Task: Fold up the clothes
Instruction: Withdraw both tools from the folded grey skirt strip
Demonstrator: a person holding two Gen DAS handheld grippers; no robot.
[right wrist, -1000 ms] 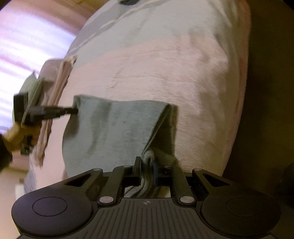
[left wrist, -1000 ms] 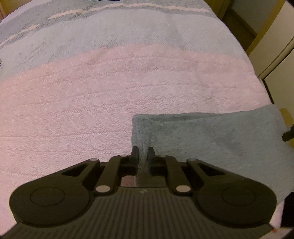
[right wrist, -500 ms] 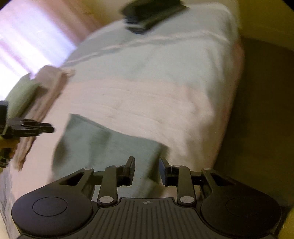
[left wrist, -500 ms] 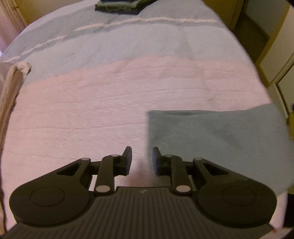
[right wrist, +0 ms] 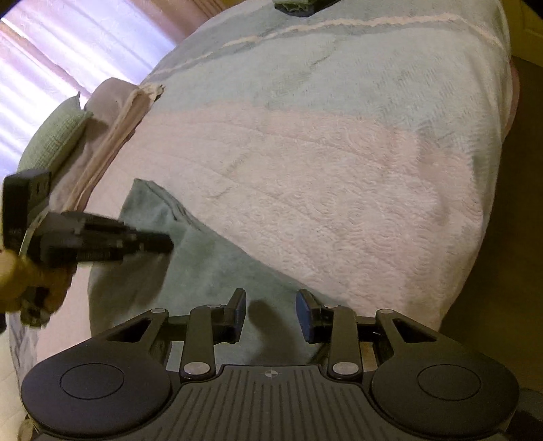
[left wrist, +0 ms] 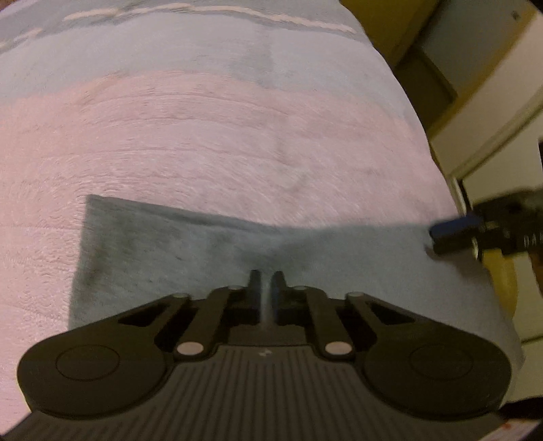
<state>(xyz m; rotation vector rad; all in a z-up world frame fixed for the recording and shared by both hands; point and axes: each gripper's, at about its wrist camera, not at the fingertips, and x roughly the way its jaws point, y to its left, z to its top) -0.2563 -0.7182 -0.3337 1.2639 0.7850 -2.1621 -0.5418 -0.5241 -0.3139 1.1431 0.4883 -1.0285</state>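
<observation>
A grey-blue folded cloth (left wrist: 169, 254) lies flat on the pink bedspread (left wrist: 237, 135) near the bed's front edge. My left gripper (left wrist: 266, 281) is shut on the cloth around the middle of its near edge, and a sliver of fabric shows between the fingers. In the right wrist view the cloth (right wrist: 210, 278) rises in a small ridge where the left gripper (right wrist: 166, 242) pinches it. My right gripper (right wrist: 271, 315) stands open just over the cloth's end by the bed's side, holding nothing. It appears blurred in the left wrist view, right gripper (left wrist: 437, 241).
The bedspread (right wrist: 322, 186) turns pale blue with white stripes farther back. A dark folded pile (right wrist: 298, 6) sits at the far end. A green pillow (right wrist: 54, 139) lies beside a curtained window. The bed drops off to dark floor (right wrist: 509, 237); cabinet doors (left wrist: 492, 84) stand beyond.
One second ago both grippers held the cloth's corners; half a second ago both were open with the cloth laid flat. Now the left has shifted over the cloth and shut on it; the right stays open.
</observation>
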